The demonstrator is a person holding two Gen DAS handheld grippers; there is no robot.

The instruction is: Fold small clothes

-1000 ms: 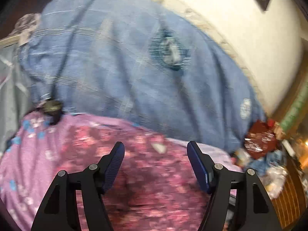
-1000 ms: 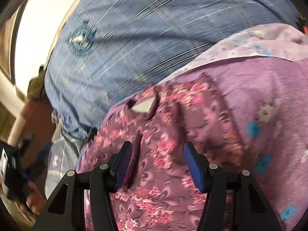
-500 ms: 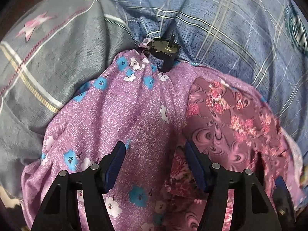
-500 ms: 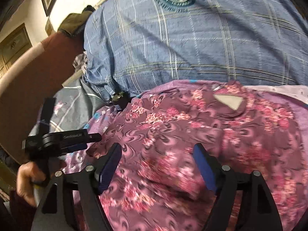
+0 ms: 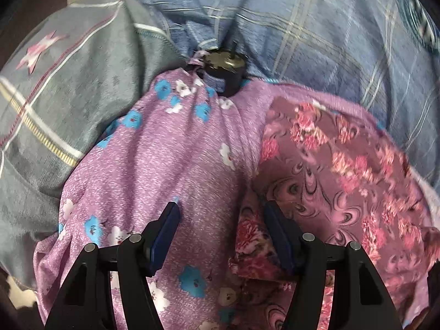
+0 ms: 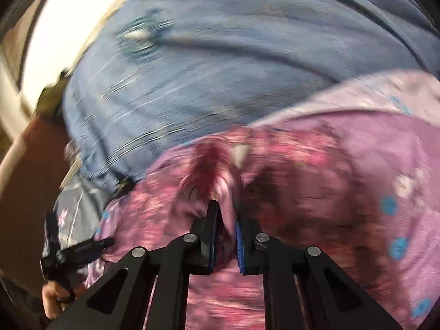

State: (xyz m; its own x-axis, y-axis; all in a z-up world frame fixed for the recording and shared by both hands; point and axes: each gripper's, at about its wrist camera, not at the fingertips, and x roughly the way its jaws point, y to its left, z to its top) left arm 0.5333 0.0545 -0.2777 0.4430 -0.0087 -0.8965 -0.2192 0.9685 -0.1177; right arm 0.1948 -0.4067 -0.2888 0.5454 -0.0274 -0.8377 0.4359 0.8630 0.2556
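Item: floral garment [image 6: 275, 170] lay atop lilac cloth [image 5: 170, 159] on bed; right gripper [image 6: 225, 228] pinched its fold, left gripper [image 5: 220, 220] hovered wide and empty; lift evenly, avoiding the lilac layer.

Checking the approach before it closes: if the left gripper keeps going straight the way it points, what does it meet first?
Most likely the lilac flowered garment, which lies directly beyond the open jaws of the left gripper. The darker floral garment sits just to the right; depth is hard to judge.
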